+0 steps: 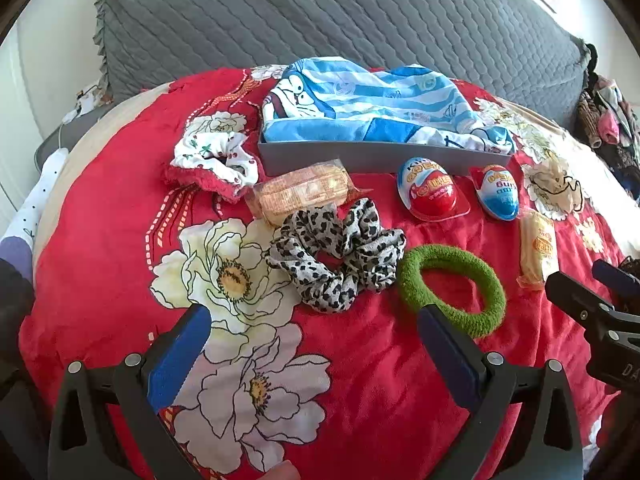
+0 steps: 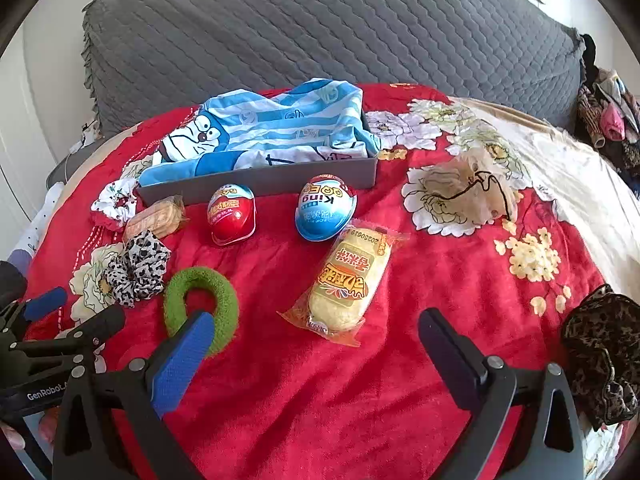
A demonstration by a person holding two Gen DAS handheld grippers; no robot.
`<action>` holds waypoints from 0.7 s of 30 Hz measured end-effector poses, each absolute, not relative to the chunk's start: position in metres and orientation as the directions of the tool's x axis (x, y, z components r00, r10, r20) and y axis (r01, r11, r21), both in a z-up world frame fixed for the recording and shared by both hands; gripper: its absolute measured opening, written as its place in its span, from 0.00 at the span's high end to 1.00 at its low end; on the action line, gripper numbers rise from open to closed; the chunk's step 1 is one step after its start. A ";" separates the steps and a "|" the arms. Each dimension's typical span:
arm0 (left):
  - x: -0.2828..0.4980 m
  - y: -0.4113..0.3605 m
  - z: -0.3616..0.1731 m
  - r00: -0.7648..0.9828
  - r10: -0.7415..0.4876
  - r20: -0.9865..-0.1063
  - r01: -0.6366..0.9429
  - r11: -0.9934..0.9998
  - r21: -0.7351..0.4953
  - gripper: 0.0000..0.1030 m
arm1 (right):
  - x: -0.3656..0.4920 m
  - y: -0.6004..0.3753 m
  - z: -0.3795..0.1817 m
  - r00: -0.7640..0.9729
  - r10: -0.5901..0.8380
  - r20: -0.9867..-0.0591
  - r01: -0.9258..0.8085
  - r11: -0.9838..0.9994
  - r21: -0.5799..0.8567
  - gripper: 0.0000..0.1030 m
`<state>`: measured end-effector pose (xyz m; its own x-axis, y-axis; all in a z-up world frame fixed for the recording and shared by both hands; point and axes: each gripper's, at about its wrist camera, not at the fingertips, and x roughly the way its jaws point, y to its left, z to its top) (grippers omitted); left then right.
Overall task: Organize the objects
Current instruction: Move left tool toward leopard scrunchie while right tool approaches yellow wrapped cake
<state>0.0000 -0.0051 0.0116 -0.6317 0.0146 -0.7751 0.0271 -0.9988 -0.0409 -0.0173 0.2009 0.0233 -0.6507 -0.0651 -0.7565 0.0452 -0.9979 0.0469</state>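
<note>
Both claws stood wide apart and empty above the red floral blanket (image 1: 360,360). The left gripper (image 1: 312,320) hung over the near part of the blanket, its blue pads either side of a printed white flower, with the green terry hair ring (image 1: 452,292) just beside its right finger. The right gripper (image 2: 316,328) hovered a little short of the wrapped yellow cake (image 2: 348,280), which lay tilted between its fingers' lines but untouched.

Toward the far edge of the blanket sat a grey shallow box (image 1: 380,156) holding a folded blue-and-white striped cartoon garment (image 1: 360,108). Along the box's near wall lay a red surprise egg (image 1: 430,192) and a blue surprise egg (image 1: 498,196), side by side and apart. Left of them rested a clear-wrapped biscuit pack (image 1: 300,196), touching the leopard-print scrunchie (image 1: 340,252), and a white cherry-print scrunchie (image 1: 212,160) lay near the box's left end.

To the right, on a printed flower, sat a pale crumpled thing, perhaps a sheer scrunchie (image 2: 468,192). A dark leopard-patterned cloth (image 2: 604,352) lay at the blanket's right edge. A grey quilted cover (image 2: 320,28) rose behind everything.
</note>
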 end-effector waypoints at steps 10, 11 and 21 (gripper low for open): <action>-0.008 -0.006 0.008 -0.626 0.027 -0.780 0.034 -0.998 -0.062 0.00 | -0.025 0.201 0.022 -0.651 -0.042 -0.758 0.038 -0.999 0.022 0.00; -0.009 -0.006 0.008 -0.626 0.027 -0.779 0.037 -0.997 -0.064 0.00 | -0.026 0.202 0.022 -0.648 -0.044 -0.761 0.037 -0.999 0.026 0.00; -0.014 -0.009 0.008 -0.630 0.029 -0.776 0.044 -0.996 -0.073 0.00 | -0.035 0.212 0.018 -0.635 -0.040 -0.772 0.010 -0.999 0.044 0.00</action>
<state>-0.0141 -0.0086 0.0083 -0.6297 0.0287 -0.7763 0.0445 -0.9963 -0.0729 -0.0352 0.2125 0.0179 -0.6345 -0.0401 -0.7718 0.0099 -0.9990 0.0438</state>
